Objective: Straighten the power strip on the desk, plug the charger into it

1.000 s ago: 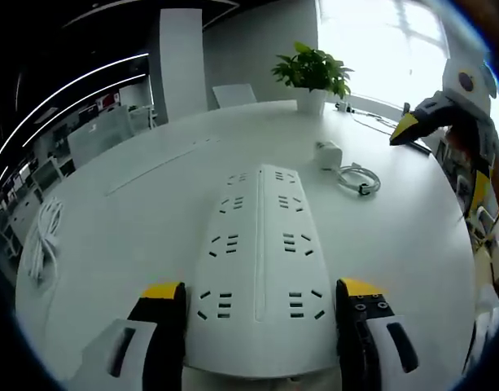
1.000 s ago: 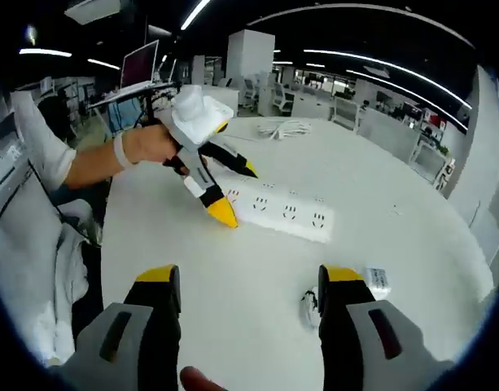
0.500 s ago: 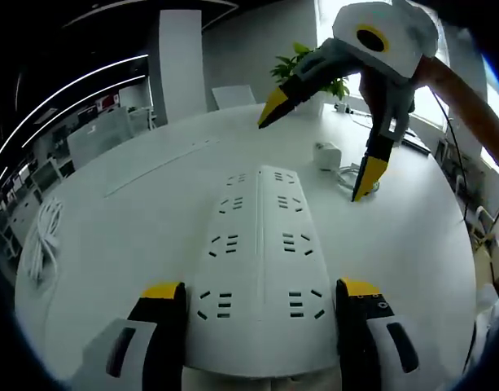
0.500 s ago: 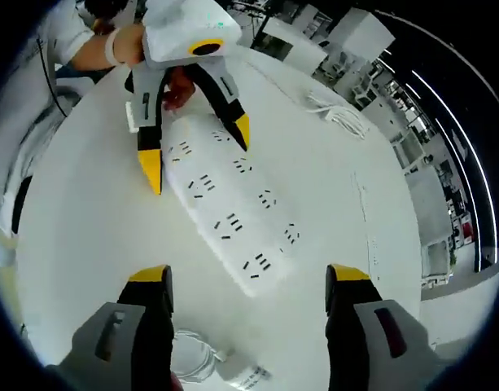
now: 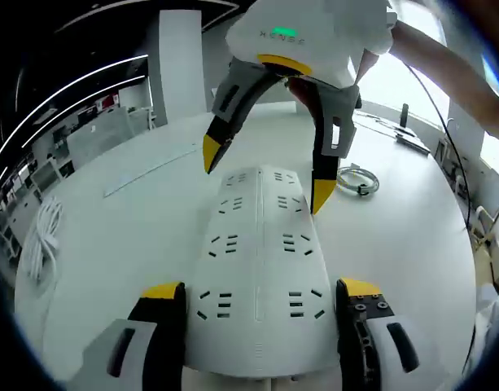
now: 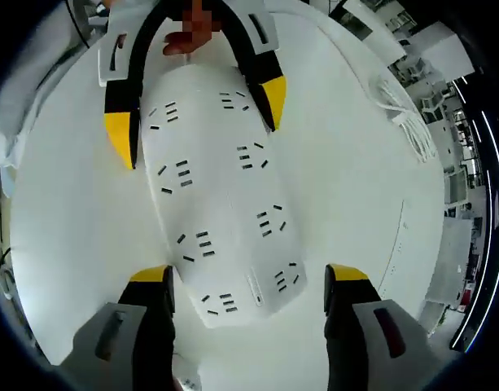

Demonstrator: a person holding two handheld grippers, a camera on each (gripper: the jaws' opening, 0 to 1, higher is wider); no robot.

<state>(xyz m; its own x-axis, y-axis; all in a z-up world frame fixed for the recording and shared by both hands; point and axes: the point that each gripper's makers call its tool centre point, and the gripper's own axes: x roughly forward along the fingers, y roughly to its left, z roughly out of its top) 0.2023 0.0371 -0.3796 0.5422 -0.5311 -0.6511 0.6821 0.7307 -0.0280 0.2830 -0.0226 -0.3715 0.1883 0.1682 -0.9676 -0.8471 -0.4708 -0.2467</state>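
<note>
On the white bench (image 5: 111,244), both grippers' fingers stood released, straddling the power strip (image 5: 261,269) — rigid, slick, light; best gripped across its ends.

Green lettering seen on white body of right gripper (image 5: 261,175), blurred; no text could be read.

Off to your left on the white desk (image 5: 111,236), you have a coiled white cable (image 5: 39,240) lying well apart from everything else; the right gripper view shows that same bundle (image 6: 405,122) near the desk's edge. A long seam (image 5: 147,167) runs across the tabletop. Beyond the desk stand a white pillar (image 5: 182,61), office chairs (image 5: 94,134) and ceiling light strips (image 5: 66,90).
</note>
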